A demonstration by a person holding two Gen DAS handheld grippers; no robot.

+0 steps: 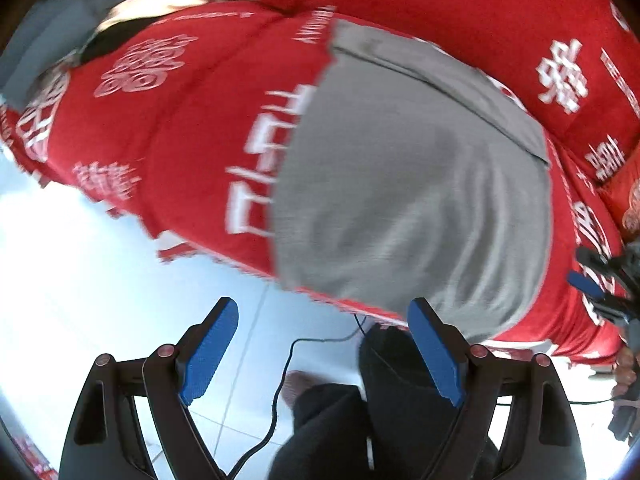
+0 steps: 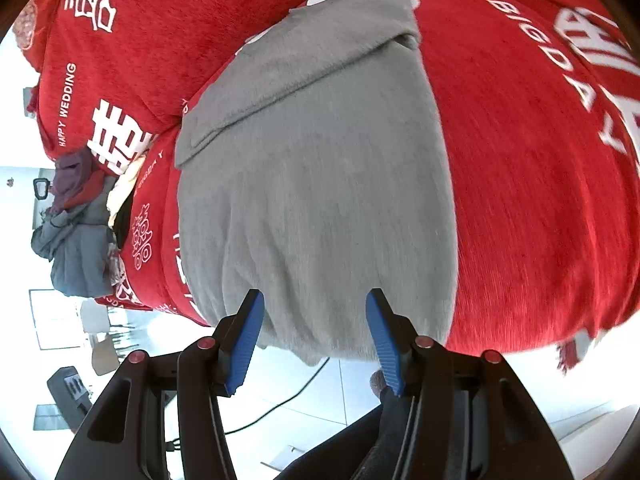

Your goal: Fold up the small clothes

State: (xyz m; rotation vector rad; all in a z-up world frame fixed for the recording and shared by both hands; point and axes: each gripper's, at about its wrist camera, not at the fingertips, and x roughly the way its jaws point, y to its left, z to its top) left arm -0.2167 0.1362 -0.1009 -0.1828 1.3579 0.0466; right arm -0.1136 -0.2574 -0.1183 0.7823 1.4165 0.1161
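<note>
A grey garment (image 1: 408, 184) lies flat on a red blanket (image 1: 192, 120) printed with white characters. Its far end is folded over in a band (image 2: 304, 68). The near edge of the garment (image 2: 320, 216) hangs slightly past the blanket's edge. My left gripper (image 1: 322, 302) hovers open off that near edge, with only floor and a dark trouser leg between its blue pads (image 1: 212, 352). My right gripper (image 2: 315, 294) stands about half open above the grey cloth's near edge, its pads (image 2: 244, 344) not pressing on the fabric. It also shows at the right edge of the left wrist view as the right gripper (image 1: 600, 288).
A pile of other clothes (image 2: 76, 240), grey-blue and purple, sits at the blanket's left end. Pale tiled floor (image 1: 80, 280) with a black cable (image 1: 280, 392) lies below the edge. The person's dark trouser leg (image 1: 392, 400) stands close to the bed.
</note>
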